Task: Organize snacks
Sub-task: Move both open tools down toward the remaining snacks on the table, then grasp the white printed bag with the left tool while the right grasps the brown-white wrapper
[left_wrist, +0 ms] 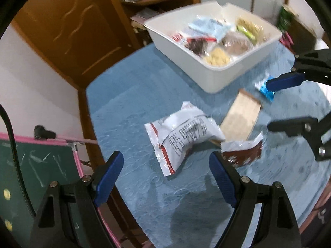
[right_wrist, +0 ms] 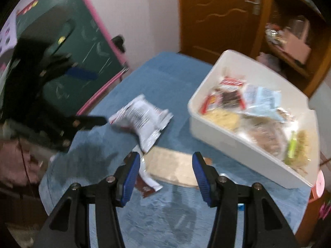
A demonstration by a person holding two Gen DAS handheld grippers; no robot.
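A white bin point(left_wrist: 182, 51) holding several snack packets stands at the far side of the blue table; it also shows in the right wrist view point(right_wrist: 238, 144). A white packet with red trim point(left_wrist: 182, 136) point(right_wrist: 142, 122), a tan flat packet point(left_wrist: 242, 117) point(right_wrist: 171, 167), a dark red packet point(left_wrist: 244, 153) point(right_wrist: 146, 188) and a small blue packet point(left_wrist: 266, 92) lie loose on the cloth. My left gripper point(left_wrist: 165, 177) is open and empty, just short of the white packet. My right gripper point(right_wrist: 164, 177) is open and empty over the tan packet; it shows in the left wrist view point(left_wrist: 275, 101).
The table has a blue cloth point(left_wrist: 134, 95). A green chalkboard with a pink frame point(right_wrist: 78, 41) stands left of the table. A wooden door point(right_wrist: 219, 16) and a shelf unit point(right_wrist: 293, 37) are behind. A pink object point(right_wrist: 318, 184) sits at the table's right edge.
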